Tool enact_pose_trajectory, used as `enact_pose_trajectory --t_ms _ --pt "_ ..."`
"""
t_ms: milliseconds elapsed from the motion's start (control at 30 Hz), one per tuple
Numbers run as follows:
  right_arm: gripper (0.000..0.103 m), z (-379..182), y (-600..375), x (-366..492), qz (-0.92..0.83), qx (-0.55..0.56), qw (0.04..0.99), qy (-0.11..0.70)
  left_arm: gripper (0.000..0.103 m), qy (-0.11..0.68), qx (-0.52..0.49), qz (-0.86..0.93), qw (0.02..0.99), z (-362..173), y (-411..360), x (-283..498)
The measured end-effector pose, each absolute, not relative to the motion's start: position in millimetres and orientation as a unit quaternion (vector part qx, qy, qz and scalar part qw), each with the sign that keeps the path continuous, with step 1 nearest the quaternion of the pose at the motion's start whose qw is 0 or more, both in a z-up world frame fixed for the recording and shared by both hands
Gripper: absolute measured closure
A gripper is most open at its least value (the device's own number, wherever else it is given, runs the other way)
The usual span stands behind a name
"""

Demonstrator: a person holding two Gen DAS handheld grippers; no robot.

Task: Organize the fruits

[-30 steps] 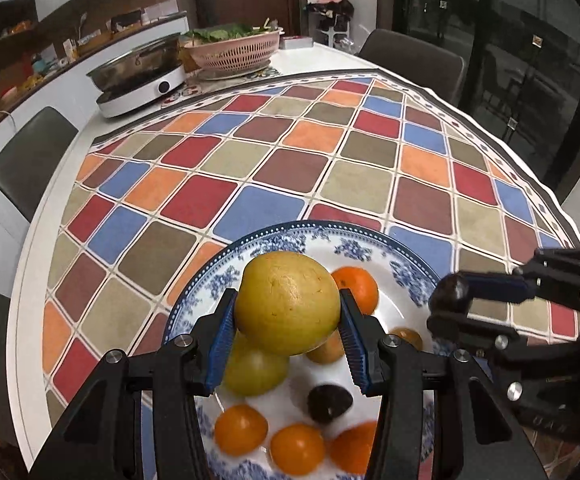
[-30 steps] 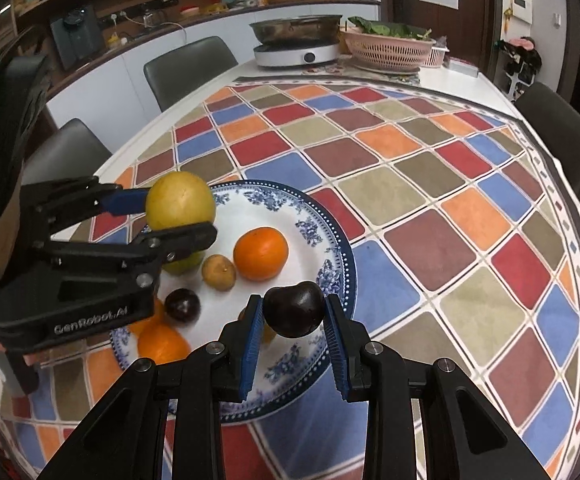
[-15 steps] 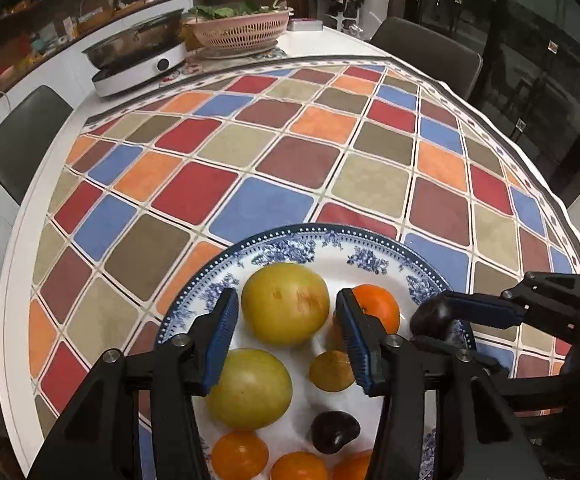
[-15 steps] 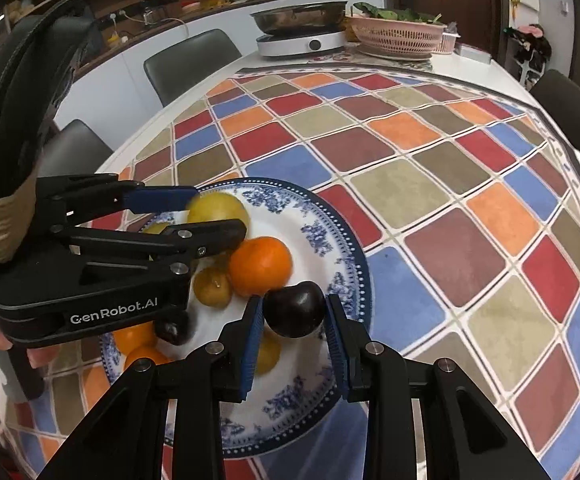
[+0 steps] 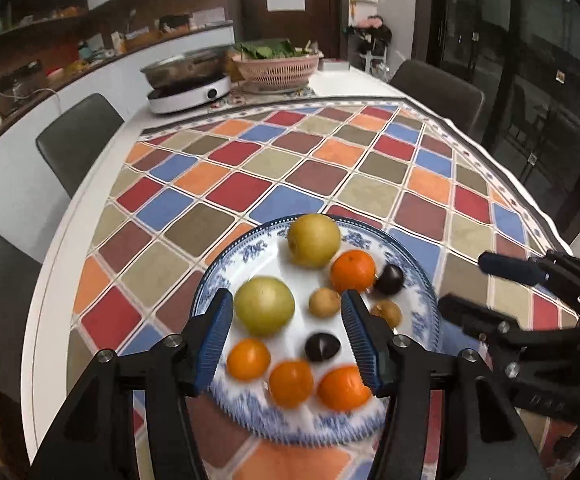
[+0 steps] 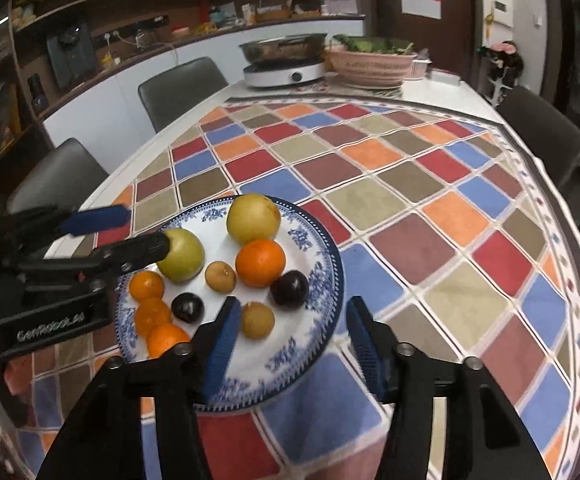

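A blue-and-white plate (image 5: 418, 276) (image 6: 326, 240) on the checked tablecloth holds two yellow-green pears (image 5: 314, 240) (image 5: 263, 306), several oranges (image 5: 352, 271), two dark plums (image 5: 388, 279) (image 5: 322, 347) and two small brown fruits (image 5: 324, 302). My left gripper (image 5: 287, 340) is open and empty above the plate's near side. My right gripper (image 6: 290, 344) is open and empty over the plate's near right rim; a plum (image 6: 290, 289) lies just ahead of it. Each gripper shows in the other's view (image 5: 486, 284) (image 6: 125, 232).
At the table's far end stand an induction cooker with a steel pan (image 5: 187, 88) and a pink basket of greens (image 5: 275, 66). Dark chairs (image 5: 77, 136) (image 5: 438, 94) ring the table. The table's white edge (image 5: 45, 312) runs along the left.
My left gripper let go of the large pear onto the plate's far side and drew back. My right gripper let go of the dark plum onto the plate and opened wide.
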State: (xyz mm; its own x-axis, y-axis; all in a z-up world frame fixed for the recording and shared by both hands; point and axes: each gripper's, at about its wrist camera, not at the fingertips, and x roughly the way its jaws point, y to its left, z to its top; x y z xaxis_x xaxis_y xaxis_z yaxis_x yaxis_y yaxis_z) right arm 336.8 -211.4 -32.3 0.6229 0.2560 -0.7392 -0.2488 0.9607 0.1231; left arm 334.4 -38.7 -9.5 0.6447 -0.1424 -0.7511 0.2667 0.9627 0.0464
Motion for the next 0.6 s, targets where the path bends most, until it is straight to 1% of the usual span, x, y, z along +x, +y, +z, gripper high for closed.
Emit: enact_pose_trajectory --t_ms 67,100,133,167,200,233,267,300,467,533,567,600 --pt "0.039 -25 -214 325 0.132 0.007 0.906 0.401 0.045 0.391 0.079 -0.100 0.911 -3 -36 317" --pt "0.038 -20 -214 318 0.127 0.006 0.909 0.396 0.043 0.382 0.084 -0.090 0.916 1 -36 306" --pt "0.038 -15 -216 309 0.125 0.007 0.913 0.389 0.040 0.377 0.087 -0.087 0.918 3 -35 299" --pt "0.038 -10 -217 302 0.123 0.010 0.916 0.383 0.033 0.372 0.088 -0.083 0.921 7 -35 288" --pt "0.036 -6 -218 296 0.121 0.012 0.918 0.378 0.029 0.365 0.083 -0.081 0.924 12 -33 277" --pt "0.033 -1 -219 287 0.119 0.015 0.921 0.371 0.028 0.360 0.078 -0.080 0.926 16 -31 268" --pt "0.026 3 -220 279 0.117 0.020 0.923 0.365 0.026 0.356 0.075 -0.079 0.928 19 -30 261" --pt "0.023 8 -221 270 0.115 0.024 0.926 0.358 0.023 0.351 0.074 -0.076 0.930 22 -29 253" --pt "0.023 25 -220 228 0.107 0.015 0.938 0.329 0.016 0.321 0.067 -0.061 0.943 38 -24 209" --pt "0.020 30 -220 212 0.101 0.008 0.942 0.319 0.016 0.315 0.057 -0.060 0.945 41 -21 194" --pt "0.017 32 -220 206 0.098 0.007 0.944 0.316 0.014 0.313 0.051 -0.059 0.947 44 -19 185" --pt "0.016 34 -220 197 0.094 0.005 0.946 0.310 0.012 0.310 0.049 -0.059 0.948 46 -19 177"
